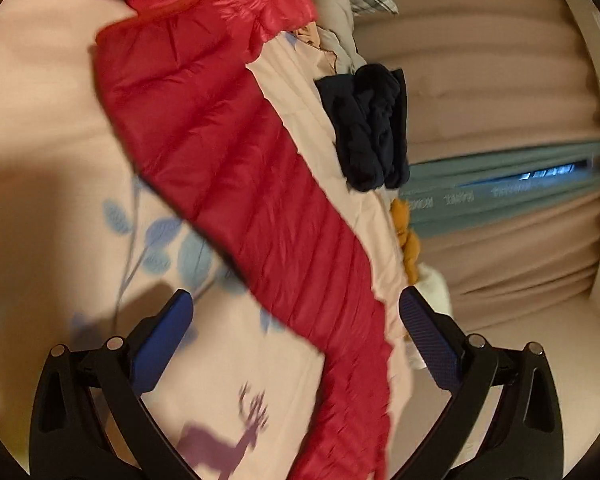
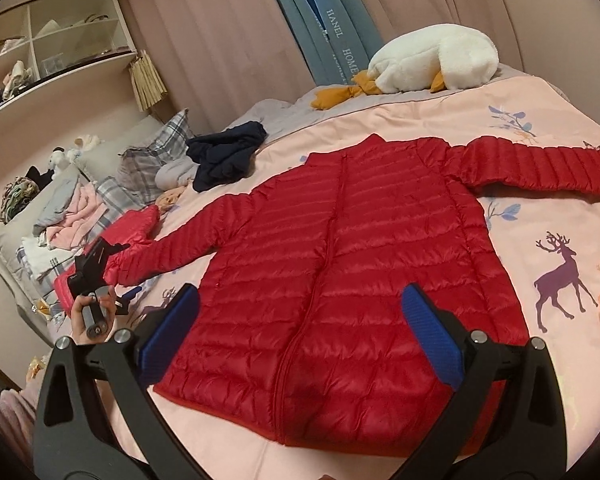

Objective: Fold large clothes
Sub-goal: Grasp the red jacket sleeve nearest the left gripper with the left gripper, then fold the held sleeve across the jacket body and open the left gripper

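With both tools gaping empty, the left tool point(image 1: 292, 300) should pinch the red jacket point(image 2: 340, 264)'s left sleeve point(image 1: 260, 200) at its cuff, while the right tool point(image 2: 300, 300) steadies the near hem.

Warm, dim indoor light over both views, everything tinted pinkish. The left wrist view is smeared with motion blur: the red jacket point(image 1: 236, 184) sleeve ahead of the left gripper point(image 1: 296, 308) has soft edges, and the leaf print on the bedspread point(image 1: 60, 100) is streaked. A broad shadow falls across the bedspread left of the claw. The right wrist view is sharper; quilting reads clearly ahead of the right gripper point(image 2: 300, 304). Fisheye bending curves the curtains point(image 2: 440, 4), and dark vignette rings both frames' corners.
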Available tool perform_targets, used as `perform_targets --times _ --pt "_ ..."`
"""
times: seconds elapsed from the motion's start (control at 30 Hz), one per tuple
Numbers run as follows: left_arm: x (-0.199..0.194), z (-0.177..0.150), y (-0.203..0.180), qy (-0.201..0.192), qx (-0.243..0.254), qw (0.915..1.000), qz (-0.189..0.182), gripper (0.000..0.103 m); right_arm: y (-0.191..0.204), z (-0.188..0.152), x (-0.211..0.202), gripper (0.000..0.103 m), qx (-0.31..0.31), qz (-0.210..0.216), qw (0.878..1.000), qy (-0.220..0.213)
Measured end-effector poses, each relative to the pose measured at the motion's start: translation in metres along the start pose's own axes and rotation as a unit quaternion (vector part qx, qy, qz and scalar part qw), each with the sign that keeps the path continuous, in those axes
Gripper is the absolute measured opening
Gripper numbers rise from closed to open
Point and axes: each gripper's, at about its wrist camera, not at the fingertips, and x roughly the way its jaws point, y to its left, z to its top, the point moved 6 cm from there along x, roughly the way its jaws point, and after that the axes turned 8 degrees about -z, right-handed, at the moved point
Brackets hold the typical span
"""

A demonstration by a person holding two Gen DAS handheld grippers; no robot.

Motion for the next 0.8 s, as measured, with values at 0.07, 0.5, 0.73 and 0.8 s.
perform_targets --times 0.07,0.5,0.73,0.8 --pt "0.01 0.007 0.004 -0.006 -0.005 1.0 0.0 0.102 -0.002 0.001 0.005 0.101 0.001 -0.004 1.0 0.004" --pt "0.027 0.05 0.013 -0.091 -0.001 0.992 0.087 0.065 -0.012 -0.005 0.026 0.101 -0.008 -0.044 0.999 0.019" --pt "0.019 0.05 0.035 -0.09 -0.03 0.9892 0.112 0.02 -0.02 -0.007 0.025 0.101 -0.01 -0.053 0.998 0.015" --pt "0.021 0.046 0.02 -0.088 -0.001 0.9877 0.13 0.018 -0.024 -0.007 0.024 0.101 -0.004 -0.055 0.998 0.014"
